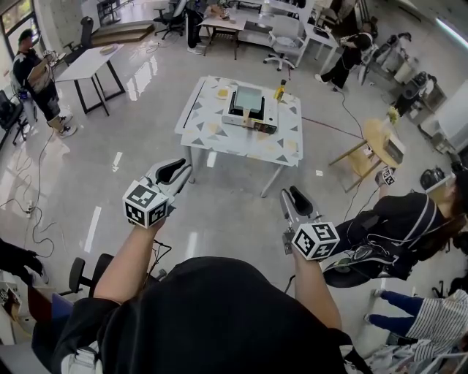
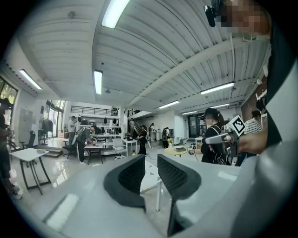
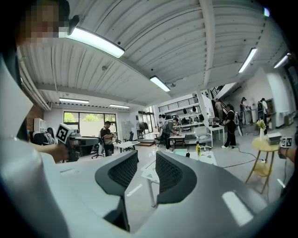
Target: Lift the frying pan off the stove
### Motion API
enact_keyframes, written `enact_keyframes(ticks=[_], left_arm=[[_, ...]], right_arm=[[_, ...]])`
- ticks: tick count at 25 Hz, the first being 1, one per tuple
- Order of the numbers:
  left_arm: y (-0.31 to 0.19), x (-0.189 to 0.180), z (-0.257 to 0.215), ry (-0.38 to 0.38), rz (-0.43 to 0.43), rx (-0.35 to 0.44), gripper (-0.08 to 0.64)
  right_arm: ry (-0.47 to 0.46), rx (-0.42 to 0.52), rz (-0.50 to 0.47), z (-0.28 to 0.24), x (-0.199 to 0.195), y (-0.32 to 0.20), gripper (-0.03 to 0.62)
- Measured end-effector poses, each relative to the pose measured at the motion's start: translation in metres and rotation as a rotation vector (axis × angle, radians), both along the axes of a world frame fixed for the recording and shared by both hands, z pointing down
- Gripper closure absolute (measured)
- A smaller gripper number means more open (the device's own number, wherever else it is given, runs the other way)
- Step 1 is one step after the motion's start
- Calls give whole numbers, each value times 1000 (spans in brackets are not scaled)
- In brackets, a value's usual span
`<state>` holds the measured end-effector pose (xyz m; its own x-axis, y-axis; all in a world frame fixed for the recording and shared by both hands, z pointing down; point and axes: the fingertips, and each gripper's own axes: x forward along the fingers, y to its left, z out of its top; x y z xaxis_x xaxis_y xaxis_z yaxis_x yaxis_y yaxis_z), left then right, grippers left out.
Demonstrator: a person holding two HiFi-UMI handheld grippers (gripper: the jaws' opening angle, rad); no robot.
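Nearest, the left gripper (image 1: 174,171) at 9 o'clock and the right gripper (image 1: 295,197) at 4 o'clock each hold their jaws slightly apart, with nothing between them. Well beyond, at 12 o'clock, the frying pan (image 1: 248,98) sits on the stove (image 1: 253,121) on the table (image 1: 219,139), with a bottle (image 1: 279,90) at the stove's 2 o'clock.

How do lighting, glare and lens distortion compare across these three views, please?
Head view: even light, white glare streaks on the glossy grey floor, edges bowed by the wide lens. Left gripper view: heavy fisheye with black corners, a blown-out ceiling tube light, the left gripper soft up close. Right gripper view: same curvature, a bright ceiling strip light, the right gripper soft too.
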<state>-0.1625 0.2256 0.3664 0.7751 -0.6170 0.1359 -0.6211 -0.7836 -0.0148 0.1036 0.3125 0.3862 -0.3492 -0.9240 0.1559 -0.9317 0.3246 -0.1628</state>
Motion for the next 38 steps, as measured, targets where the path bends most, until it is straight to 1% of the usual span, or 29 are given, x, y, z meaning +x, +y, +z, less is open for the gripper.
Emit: enact_keyframes(ticks=[4, 11, 15, 19, 24, 31, 38], left_arm=[[7, 8, -2, 11, -3, -3, 457], [18, 20, -1, -4, -8, 0, 451], [23, 25, 2, 0, -19, -1, 446], [31, 27, 4, 6, -26, -5, 443], [34, 21, 11, -6, -36, -22, 443], [20, 16, 19, -15, -40, -37, 443], [-14, 15, 31, -17, -16, -64, 440]], right_arm=[[5, -7, -3, 4, 7, 4, 417], [5, -17, -19, 8, 18, 15, 399], [3, -28, -34, 12, 24, 22, 382], [5, -35, -32, 14, 31, 25, 379], [-14, -34, -39, 14, 29, 20, 379], [-30, -60, -33, 27, 29, 10, 379], [-38, -81, -12, 33, 28, -21, 379]])
